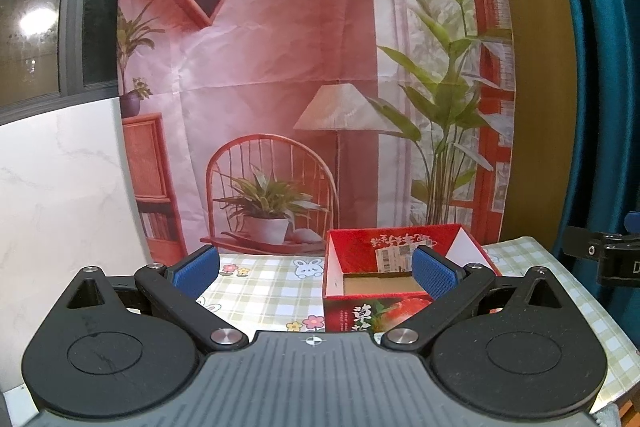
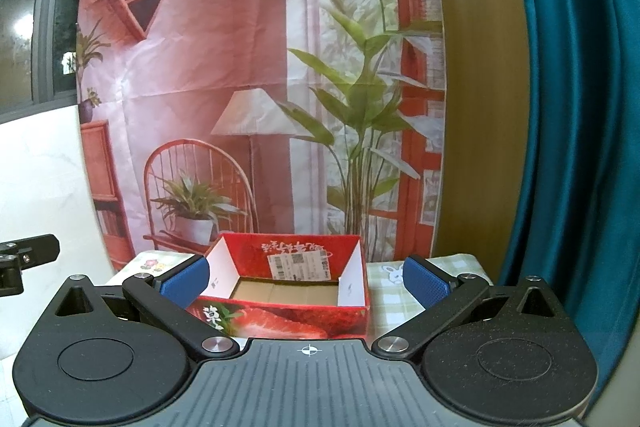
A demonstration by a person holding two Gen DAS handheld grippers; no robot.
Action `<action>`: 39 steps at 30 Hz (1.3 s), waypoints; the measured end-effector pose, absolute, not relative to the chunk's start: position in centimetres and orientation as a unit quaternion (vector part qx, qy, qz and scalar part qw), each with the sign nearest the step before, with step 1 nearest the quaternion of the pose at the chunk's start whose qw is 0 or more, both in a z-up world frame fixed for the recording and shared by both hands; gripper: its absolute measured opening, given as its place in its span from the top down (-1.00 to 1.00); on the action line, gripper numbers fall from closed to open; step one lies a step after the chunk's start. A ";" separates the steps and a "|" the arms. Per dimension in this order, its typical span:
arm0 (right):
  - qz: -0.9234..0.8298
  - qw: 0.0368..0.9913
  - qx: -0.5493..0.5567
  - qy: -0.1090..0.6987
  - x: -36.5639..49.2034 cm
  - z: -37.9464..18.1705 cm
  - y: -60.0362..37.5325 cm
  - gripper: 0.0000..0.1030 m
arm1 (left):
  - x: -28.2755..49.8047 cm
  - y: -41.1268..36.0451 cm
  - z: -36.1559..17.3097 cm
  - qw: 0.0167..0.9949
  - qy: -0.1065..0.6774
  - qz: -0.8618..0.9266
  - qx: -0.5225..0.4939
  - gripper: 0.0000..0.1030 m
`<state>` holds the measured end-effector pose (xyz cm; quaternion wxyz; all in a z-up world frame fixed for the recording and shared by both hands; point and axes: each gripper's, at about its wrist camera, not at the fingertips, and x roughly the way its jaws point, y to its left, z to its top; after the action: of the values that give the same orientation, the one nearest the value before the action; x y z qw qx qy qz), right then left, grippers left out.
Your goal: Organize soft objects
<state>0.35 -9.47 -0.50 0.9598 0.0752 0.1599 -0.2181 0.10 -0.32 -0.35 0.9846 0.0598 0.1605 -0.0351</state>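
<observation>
Box (image 2: 288, 291) sits empty on the bench (image 1: 260, 287), top open, likely waiting for soft things; none show. Left claw (image 1: 316, 267) and right claw (image 2: 306, 277) hang released, grasping nothing.

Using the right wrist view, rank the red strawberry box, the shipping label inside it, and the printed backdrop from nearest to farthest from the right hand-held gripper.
1. Red strawberry box, its front wall just ahead of the right hand-held gripper, between its open fingers.
2. Shipping label, on the box's inner back wall.
3. Printed backdrop, hanging behind the table.
</observation>
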 end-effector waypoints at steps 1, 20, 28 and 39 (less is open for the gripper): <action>-0.218 0.960 0.076 0.161 0.3 -0.5 -9.5 -0.99 | 0.2 -0.3 -0.3 0.985 0.161 -0.035 0.060 -1.00; -0.218 0.960 0.077 0.158 -0.1 -0.5 -9.5 -0.99 | 0.1 0.0 -0.7 0.983 0.165 -0.045 0.059 -1.00; -0.218 0.960 0.076 0.158 -0.1 -0.6 -9.5 -0.99 | 0.2 0.0 -0.8 0.983 0.166 -0.048 0.060 -1.00; -0.218 0.960 0.075 0.158 -0.1 -0.6 -9.5 -0.99 | 0.1 0.0 -1.1 0.983 0.168 -0.051 0.058 -1.00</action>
<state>-0.14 -9.47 -0.56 0.9601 0.0752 0.1580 -0.2182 0.12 -0.04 -1.11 0.9827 0.0583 0.1680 -0.0511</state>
